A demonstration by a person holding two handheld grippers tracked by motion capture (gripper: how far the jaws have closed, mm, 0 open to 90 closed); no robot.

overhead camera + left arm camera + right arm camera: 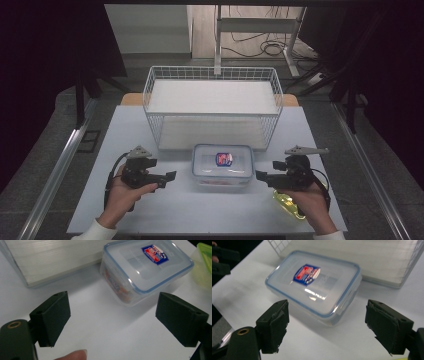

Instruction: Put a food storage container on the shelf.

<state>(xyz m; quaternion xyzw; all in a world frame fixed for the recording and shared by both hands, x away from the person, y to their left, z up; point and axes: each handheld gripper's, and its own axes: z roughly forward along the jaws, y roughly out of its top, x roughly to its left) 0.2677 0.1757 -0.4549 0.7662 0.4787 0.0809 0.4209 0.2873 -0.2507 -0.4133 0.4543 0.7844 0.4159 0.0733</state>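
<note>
box (pixel 223 165) shut, set on table (pixel 150 210) just before basket (pixel 213 107), within easy reach. left gripper (pixel 170 176) and right gripper (pixel 261 176) flanking it, both gaping, gripping nothing, aimed inward for a two-sided hold.

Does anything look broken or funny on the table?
Yes, a little: the pads on the right gripper look torn and frayed at the edges. The lidded plastic food box sits flat and closed in front of the wire basket, and nothing is spilled on the table.
</note>
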